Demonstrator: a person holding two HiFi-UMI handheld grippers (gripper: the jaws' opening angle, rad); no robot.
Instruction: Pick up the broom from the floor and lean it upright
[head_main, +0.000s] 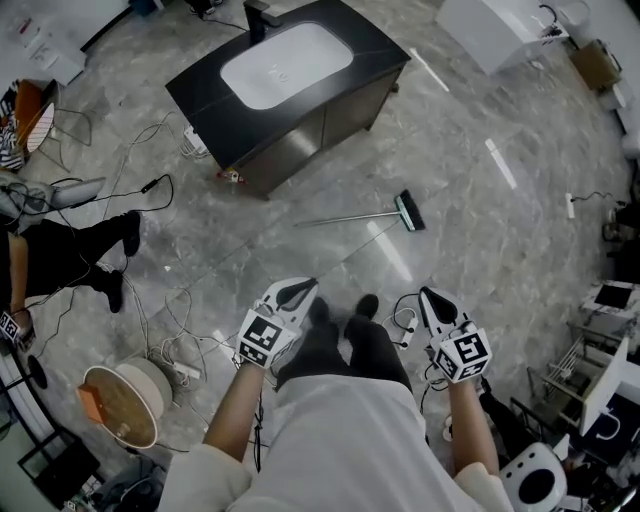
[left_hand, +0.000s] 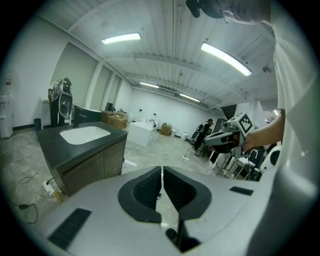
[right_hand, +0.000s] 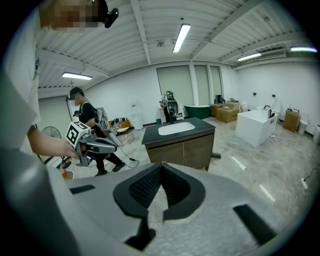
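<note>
The broom is seen lying flat on the floor near the sink cabinet. The left gripper and right gripper are held pressed together, empty, apart from it.

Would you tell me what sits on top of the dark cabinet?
A white basin is sunk into the cabinet top, a dark tap at its edge. Doors hide the inside.
</note>
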